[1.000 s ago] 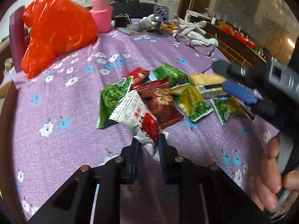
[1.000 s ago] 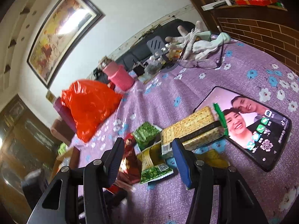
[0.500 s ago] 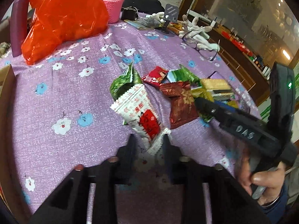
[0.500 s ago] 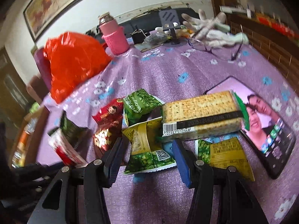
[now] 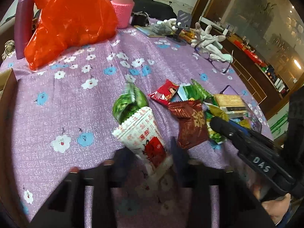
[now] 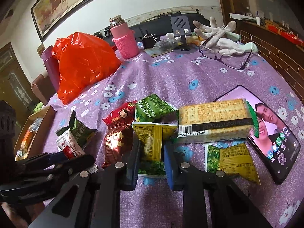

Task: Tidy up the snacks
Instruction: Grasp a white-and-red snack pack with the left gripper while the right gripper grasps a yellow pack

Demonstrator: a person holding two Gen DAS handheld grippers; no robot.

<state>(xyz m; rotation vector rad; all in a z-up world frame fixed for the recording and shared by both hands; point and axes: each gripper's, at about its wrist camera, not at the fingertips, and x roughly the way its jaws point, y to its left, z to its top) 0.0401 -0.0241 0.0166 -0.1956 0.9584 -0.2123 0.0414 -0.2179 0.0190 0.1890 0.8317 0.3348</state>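
From the left wrist, a white-and-red crinkle-edged snack packet [image 5: 143, 138] is seen between the dark fingers of the left gripper [image 5: 150, 157], whose jaws are closing; the view there is blurred, so contact of the pads with the packet cannot be told for certain. A shiny green foil packet [image 5: 127, 104] lies just behind the white one on the purple flowered tablecloth [image 5: 62, 102]. To the right a loose heap is spread — a small red packet [image 5: 165, 93], a green-and-white packet [image 5: 193, 92], a dark red foil packet [image 5: 190, 123] and a clear-wrapped block of crackers [image 5: 230, 101]. The right gripper [image 5: 218, 123] reaches into this heap from the right edge. A crumpled orange plastic bag [image 5: 70, 20] stands at the far side of the table.

From the right wrist, the right gripper [image 6: 151, 157] is shown with its blue-padded fingers drawn narrow onto a yellow-and-green pea snack packet [image 6: 152, 142], which is pinched between them and buckled. The crackers [image 6: 214, 121] lie just behind and to the right, partly over a black smartphone [image 6: 275, 136] with a lit screen. A second yellow-green packet [image 6: 230, 159] rests beside the gripper. The left gripper [image 6: 62, 157] is seen at the left — the white-and-red packet at its tip.
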